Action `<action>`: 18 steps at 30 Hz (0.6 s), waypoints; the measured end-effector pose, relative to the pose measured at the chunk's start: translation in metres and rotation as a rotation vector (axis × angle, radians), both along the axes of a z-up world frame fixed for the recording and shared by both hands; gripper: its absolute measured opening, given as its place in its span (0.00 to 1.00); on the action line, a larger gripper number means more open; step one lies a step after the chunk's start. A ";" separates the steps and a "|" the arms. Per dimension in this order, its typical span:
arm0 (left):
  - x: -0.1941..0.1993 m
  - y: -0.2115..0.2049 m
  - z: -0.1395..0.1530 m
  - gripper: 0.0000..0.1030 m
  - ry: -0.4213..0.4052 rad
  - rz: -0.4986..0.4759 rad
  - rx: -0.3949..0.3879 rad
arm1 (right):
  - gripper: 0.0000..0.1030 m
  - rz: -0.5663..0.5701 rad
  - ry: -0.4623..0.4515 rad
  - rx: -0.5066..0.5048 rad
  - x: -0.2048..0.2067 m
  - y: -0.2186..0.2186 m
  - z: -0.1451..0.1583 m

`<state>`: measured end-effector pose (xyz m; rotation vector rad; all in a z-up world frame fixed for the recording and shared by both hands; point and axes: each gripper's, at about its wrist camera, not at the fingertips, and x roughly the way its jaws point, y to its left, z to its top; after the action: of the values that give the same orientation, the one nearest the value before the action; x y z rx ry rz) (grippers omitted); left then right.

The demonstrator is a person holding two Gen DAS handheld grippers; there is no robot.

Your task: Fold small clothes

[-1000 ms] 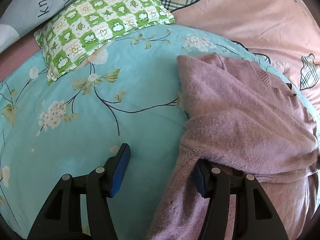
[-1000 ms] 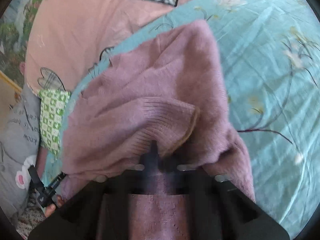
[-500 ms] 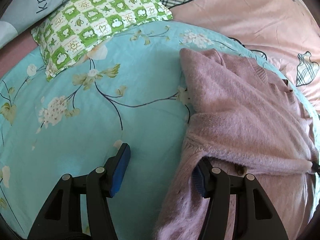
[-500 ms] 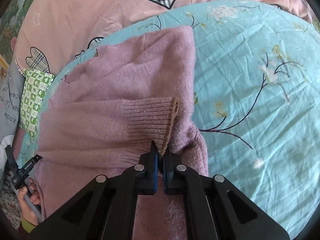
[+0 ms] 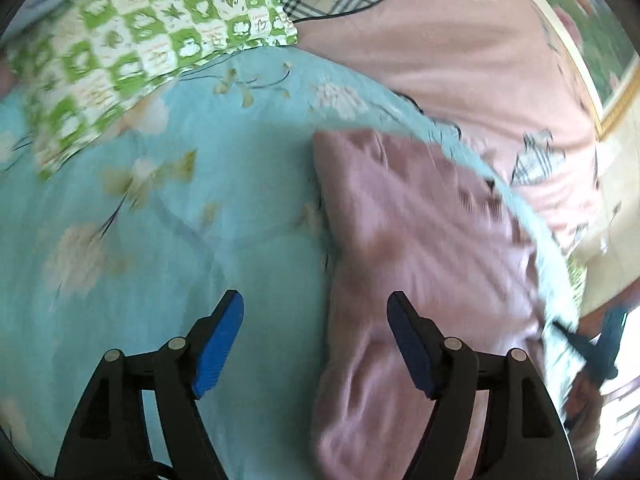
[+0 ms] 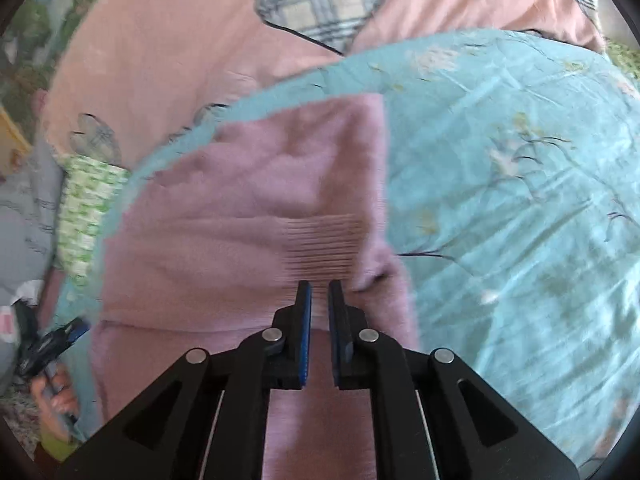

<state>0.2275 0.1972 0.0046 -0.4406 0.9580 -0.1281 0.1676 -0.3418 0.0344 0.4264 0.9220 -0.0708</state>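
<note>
A mauve knit sweater lies on the turquoise floral sheet, a sleeve folded across its body with the ribbed cuff flat on top. My left gripper is open and empty, hovering over the sweater's left edge. My right gripper is slightly open with a narrow gap, just short of the cuff and holding nothing. The sweater also fills the middle of the right wrist view. Both views are motion-blurred.
A green checked pillow lies at the far left. A pink quilt with plaid hearts borders the sheet's far side. The other gripper and hand show at the left edge of the right wrist view.
My right gripper has let go of the cuff, which now lies flat on the sweater, and has parted slightly. The left gripper has lifted and swung right, staying open.
</note>
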 end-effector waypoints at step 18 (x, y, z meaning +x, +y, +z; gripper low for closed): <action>0.146 -0.016 -0.002 0.05 -0.041 0.014 0.190 | 0.09 0.177 0.028 0.017 0.068 0.068 -0.051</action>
<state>0.3740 0.1813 0.0026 -0.2685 0.9169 -0.0330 0.2352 -0.2737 -0.0169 0.3590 0.9850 0.0929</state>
